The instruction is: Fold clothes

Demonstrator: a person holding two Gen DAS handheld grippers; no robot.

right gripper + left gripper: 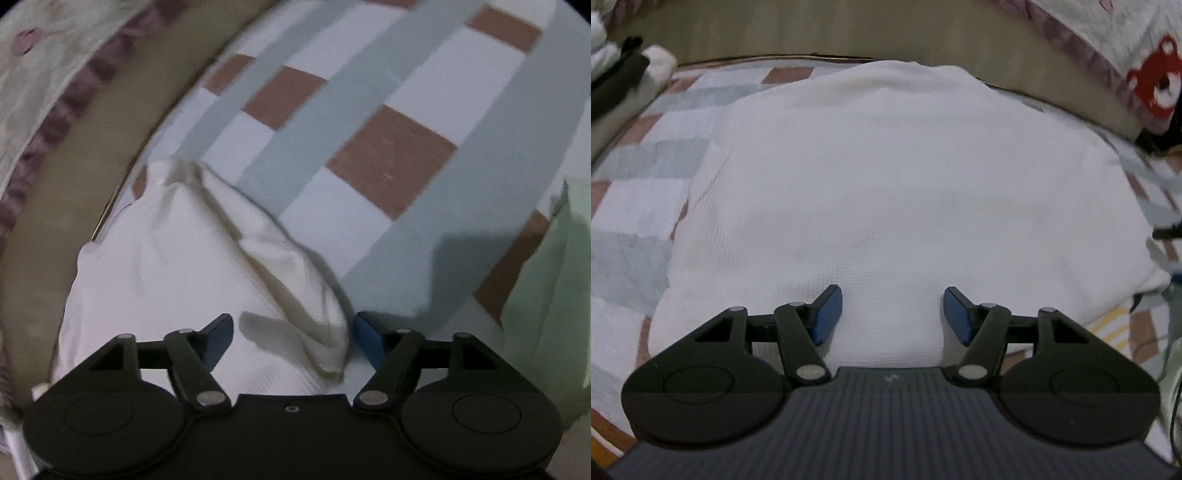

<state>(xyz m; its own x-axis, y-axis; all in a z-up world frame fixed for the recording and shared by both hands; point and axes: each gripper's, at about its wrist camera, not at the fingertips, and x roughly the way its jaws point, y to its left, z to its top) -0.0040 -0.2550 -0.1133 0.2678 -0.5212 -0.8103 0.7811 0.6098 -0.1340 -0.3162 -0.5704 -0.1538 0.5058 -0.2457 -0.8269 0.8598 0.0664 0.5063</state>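
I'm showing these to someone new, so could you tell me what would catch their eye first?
The white garment fills the middle of the left wrist view, lying flat on the checked bedsheet, with the open left gripper over its near edge. In the right wrist view, the open right gripper straddles a rumpled fold of that cloth. A red bear print sits top right.

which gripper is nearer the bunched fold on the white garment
Right. The right gripper has that bunched fold between its open jaws; the left gripper hovers over flat white cloth.
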